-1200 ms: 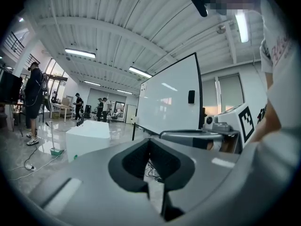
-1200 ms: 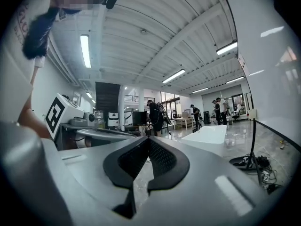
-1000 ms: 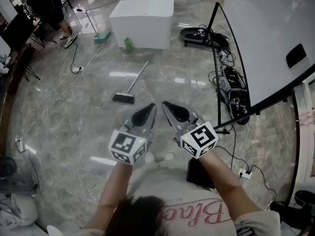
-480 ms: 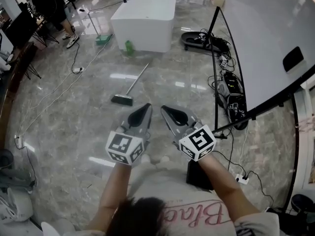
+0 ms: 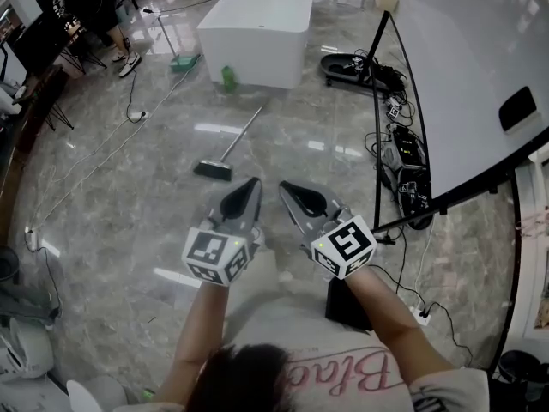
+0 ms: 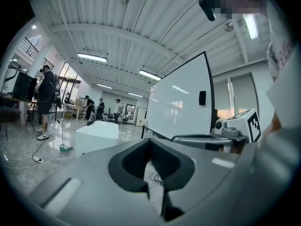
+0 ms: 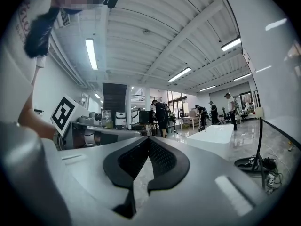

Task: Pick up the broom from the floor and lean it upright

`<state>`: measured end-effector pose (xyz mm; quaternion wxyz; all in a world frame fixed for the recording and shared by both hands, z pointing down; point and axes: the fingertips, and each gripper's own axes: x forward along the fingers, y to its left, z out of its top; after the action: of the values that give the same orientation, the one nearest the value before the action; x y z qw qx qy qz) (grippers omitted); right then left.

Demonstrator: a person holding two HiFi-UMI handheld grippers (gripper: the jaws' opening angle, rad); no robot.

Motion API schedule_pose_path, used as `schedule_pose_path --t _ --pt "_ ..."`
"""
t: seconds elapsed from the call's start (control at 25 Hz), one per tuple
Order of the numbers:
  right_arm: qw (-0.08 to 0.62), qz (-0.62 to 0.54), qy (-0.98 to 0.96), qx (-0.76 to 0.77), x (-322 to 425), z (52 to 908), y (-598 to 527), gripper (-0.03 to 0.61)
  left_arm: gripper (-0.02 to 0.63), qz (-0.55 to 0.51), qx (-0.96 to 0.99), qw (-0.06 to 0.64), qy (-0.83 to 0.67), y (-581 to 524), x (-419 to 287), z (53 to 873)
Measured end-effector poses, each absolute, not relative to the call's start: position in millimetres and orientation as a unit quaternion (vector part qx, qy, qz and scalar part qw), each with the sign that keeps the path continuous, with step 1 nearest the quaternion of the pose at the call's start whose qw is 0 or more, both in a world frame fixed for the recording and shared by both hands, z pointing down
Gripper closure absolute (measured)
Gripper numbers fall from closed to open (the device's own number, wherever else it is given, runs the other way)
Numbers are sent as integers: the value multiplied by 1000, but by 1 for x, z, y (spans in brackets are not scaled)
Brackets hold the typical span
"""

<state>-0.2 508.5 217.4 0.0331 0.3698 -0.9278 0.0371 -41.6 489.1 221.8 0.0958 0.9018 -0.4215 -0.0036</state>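
The broom [image 5: 230, 144] lies flat on the marble floor ahead of me, its green head [image 5: 213, 171] nearest and its thin handle running away toward the white block. In the head view both grippers are held side by side at chest height, well short of the broom. My left gripper [image 5: 251, 184] is shut with nothing in it, and so is my right gripper [image 5: 287, 187]. The left gripper view shows closed jaws [image 6: 149, 142] pointing level at the room. The right gripper view shows the same [image 7: 148, 140]. The broom appears in neither gripper view.
A white block [image 5: 257, 28] stands beyond the broom, with a green bottle [image 5: 228, 79] at its corner. A large whiteboard [image 5: 480, 67] on a black stand fills the right, with cables and power strips [image 5: 403, 157] at its foot. A cord [image 5: 129, 123] runs across the left floor.
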Motion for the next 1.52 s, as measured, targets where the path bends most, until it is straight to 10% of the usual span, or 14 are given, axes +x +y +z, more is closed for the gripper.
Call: schedule_pose_path --t 1.52 --pt "72 59 -902 422 -15 244 253 577 614 7 917 165 -363 238 -62 263"
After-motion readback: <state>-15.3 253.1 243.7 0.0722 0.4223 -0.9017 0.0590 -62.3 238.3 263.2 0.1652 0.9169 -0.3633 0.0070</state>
